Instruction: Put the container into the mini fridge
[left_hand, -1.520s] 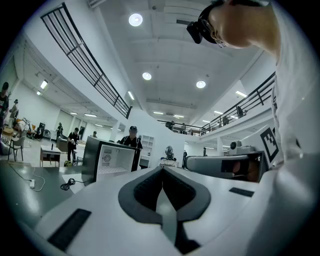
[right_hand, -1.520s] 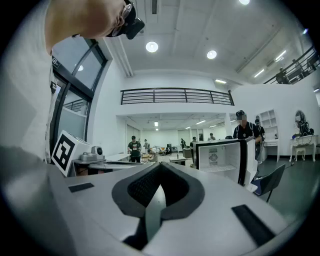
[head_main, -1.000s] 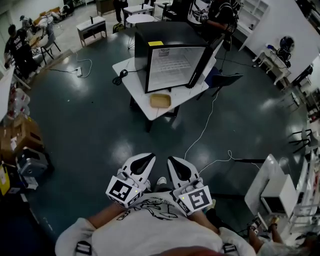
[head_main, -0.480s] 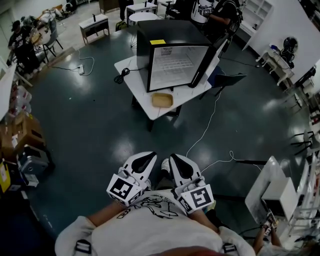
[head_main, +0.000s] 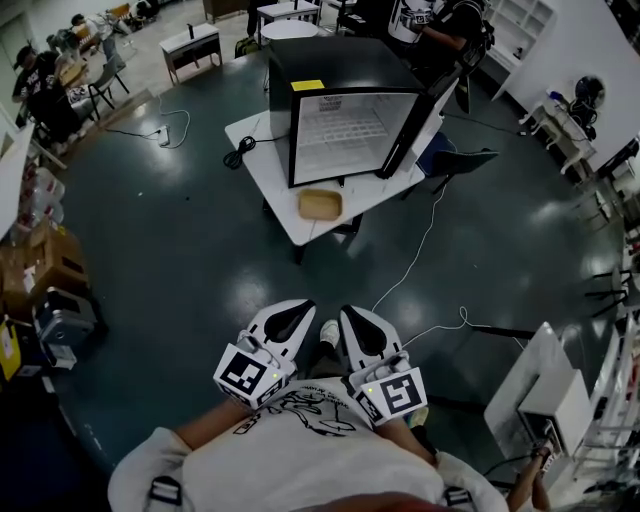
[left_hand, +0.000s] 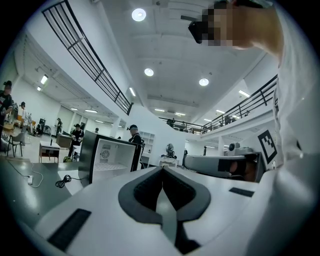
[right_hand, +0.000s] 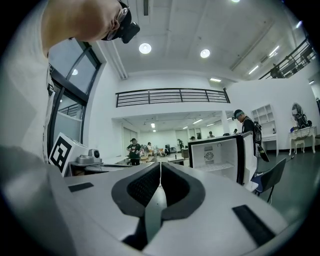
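A black mini fridge (head_main: 340, 105) stands on a white table (head_main: 270, 170) with its door swung open to the right, its white inside bare. A shallow tan container (head_main: 320, 204) lies on the table just in front of it. Both grippers are held close to my chest, far back from the table. My left gripper (head_main: 298, 313) and right gripper (head_main: 346, 317) are shut with nothing between the jaws. The fridge (left_hand: 107, 156) shows small in the left gripper view and again as the fridge (right_hand: 220, 156) in the right gripper view.
A dark glossy floor (head_main: 170, 250) lies between me and the table. A white cable (head_main: 420, 250) runs across it at the right. A dark chair (head_main: 455, 160) stands beside the fridge door. Boxes (head_main: 40, 270) sit at the left, white furniture (head_main: 535, 390) at the lower right. People stand behind.
The table and fridge have shifted only slightly in the head view. Both grippers stay shut near my chest.
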